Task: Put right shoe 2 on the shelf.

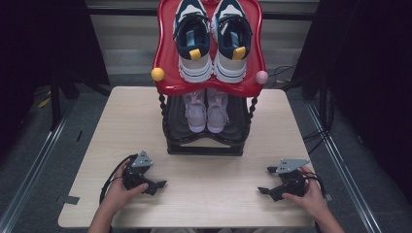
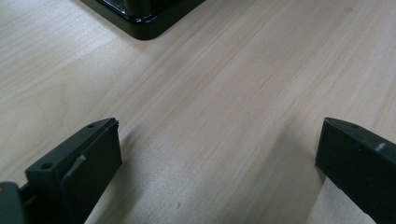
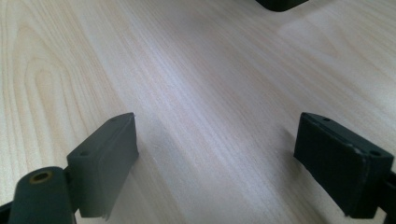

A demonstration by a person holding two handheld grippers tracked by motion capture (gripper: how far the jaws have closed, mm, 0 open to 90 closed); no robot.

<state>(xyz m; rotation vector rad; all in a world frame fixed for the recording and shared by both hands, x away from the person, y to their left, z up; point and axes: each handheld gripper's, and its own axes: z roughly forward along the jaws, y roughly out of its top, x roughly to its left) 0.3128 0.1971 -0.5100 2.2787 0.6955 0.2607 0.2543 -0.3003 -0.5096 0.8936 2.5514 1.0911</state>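
Two hand-held grippers (image 1: 156, 185) (image 1: 266, 180) rest open before four shoes (image 1: 210, 36).

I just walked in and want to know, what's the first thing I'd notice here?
The bright red top shelf of the shoe rack at the far middle of the table grabs your eye, with a pair of navy and white sneakers on it. Below, on the black shelf, sits a pair of pale pink shoes. Near the front edge, the left gripper and right gripper rest open and hold nothing.
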